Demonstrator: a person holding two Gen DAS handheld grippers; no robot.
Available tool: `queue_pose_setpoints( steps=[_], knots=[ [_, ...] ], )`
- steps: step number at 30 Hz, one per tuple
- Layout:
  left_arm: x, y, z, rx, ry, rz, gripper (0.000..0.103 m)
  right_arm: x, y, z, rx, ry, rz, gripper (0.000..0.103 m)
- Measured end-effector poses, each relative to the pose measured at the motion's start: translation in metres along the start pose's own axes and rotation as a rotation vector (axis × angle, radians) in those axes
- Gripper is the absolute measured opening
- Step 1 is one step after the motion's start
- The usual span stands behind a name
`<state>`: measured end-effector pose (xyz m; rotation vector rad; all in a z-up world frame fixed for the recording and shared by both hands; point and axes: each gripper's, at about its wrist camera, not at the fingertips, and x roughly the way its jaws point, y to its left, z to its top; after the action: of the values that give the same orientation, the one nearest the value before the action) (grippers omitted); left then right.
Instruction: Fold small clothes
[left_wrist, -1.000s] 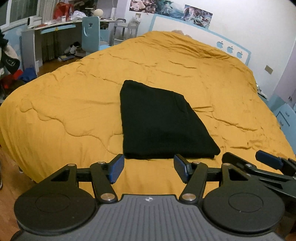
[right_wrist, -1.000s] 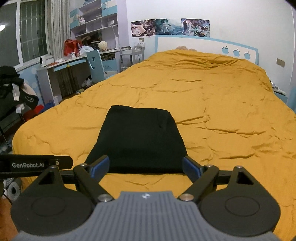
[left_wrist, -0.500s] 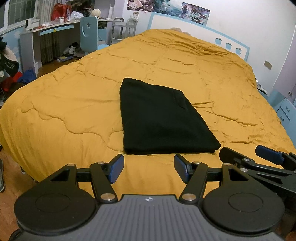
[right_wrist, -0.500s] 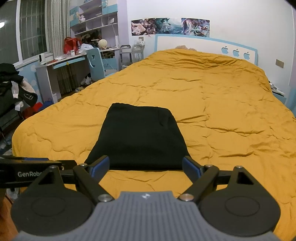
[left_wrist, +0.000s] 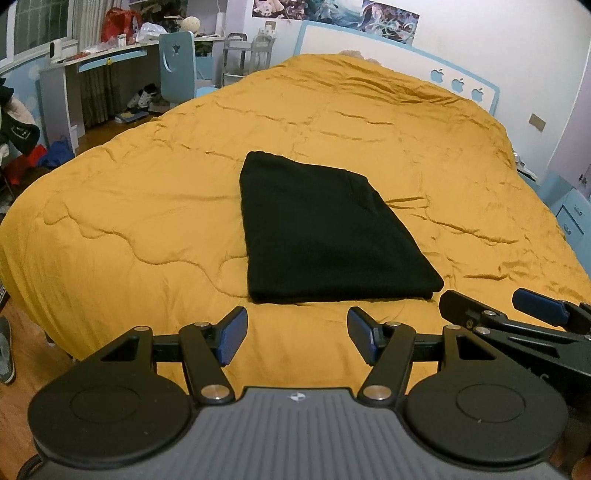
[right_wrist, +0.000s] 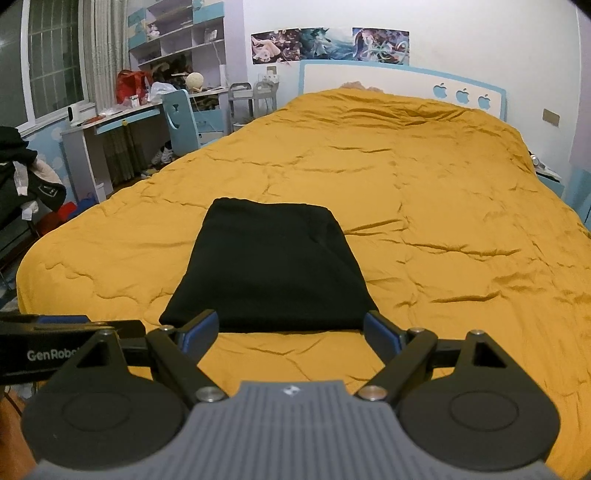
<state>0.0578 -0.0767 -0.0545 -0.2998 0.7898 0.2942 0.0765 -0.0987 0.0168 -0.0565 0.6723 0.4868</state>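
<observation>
A black garment (left_wrist: 325, 232) lies folded into a flat rectangle on the yellow quilt (left_wrist: 147, 206) of the bed; it also shows in the right wrist view (right_wrist: 269, 266). My left gripper (left_wrist: 297, 338) is open and empty, held near the bed's front edge, short of the garment's near edge. My right gripper (right_wrist: 291, 332) is open and empty, just in front of the garment's near edge. The right gripper shows at the right of the left wrist view (left_wrist: 517, 317), and the left gripper at the left of the right wrist view (right_wrist: 62, 332).
A blue headboard (right_wrist: 399, 77) stands at the far end of the bed. A desk and blue chair (right_wrist: 177, 118) with clutter stand to the left. Clothes hang at the far left (right_wrist: 26, 173). A blue nightstand (left_wrist: 569, 210) is at the right. Wooden floor shows at the lower left (left_wrist: 18, 369).
Both grippers have drawn back a little from the garment and risen slightly. The garment lies as before.
</observation>
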Motion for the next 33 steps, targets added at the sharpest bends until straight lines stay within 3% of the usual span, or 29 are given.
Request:
queue_pose_setpoints(
  steps=[22, 33],
  knots=[
    [0.0074, 0.0074, 0.0015, -0.034, 0.055, -0.034, 0.072, 0.0048, 0.0001, 0.0003, -0.001, 0.011, -0.007, 0.082],
    [0.0058, 0.0003, 0.0, -0.01, 0.056, -0.007, 0.072, 0.0051, 0.0062, -0.0004, -0.017, 0.014, -0.021, 0.082]
  ],
)
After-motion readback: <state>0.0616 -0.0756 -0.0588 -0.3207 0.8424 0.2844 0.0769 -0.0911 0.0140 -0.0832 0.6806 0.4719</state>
